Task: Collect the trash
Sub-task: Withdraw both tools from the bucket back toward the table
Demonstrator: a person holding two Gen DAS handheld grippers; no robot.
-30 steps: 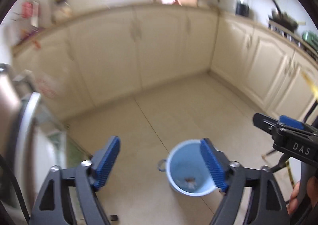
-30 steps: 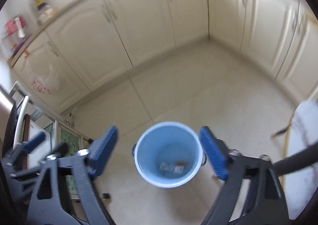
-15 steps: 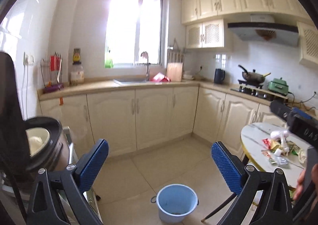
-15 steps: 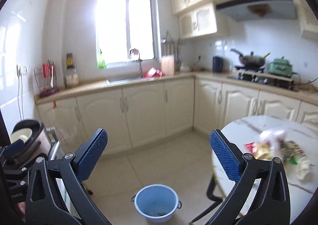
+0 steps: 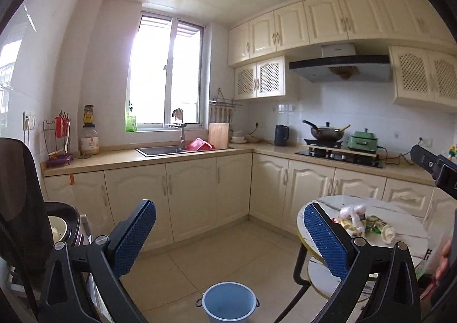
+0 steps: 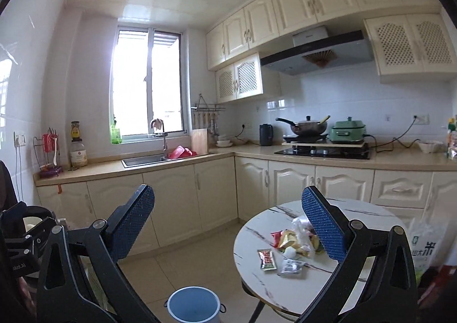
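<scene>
A heap of wrappers and crumpled trash lies on a round marble-look table, with a red sachet and a silver sachet flat beside it. The same trash pile shows in the left wrist view. A light blue bucket stands on the floor below, left of the table. My left gripper and right gripper both point nearly level at the kitchen, open wide with nothing between the blue pads. Neither touches the trash.
Cream cabinets and a counter run along the back and right walls, with a sink and a stove. A black chair back and a cooker stand at the left. A white bag leans right of the table.
Both grippers rose and tilted up from looking down into the bucket to looking level across the kitchen. The bucket dropped to the bottom edge and the table with trash came into view.
</scene>
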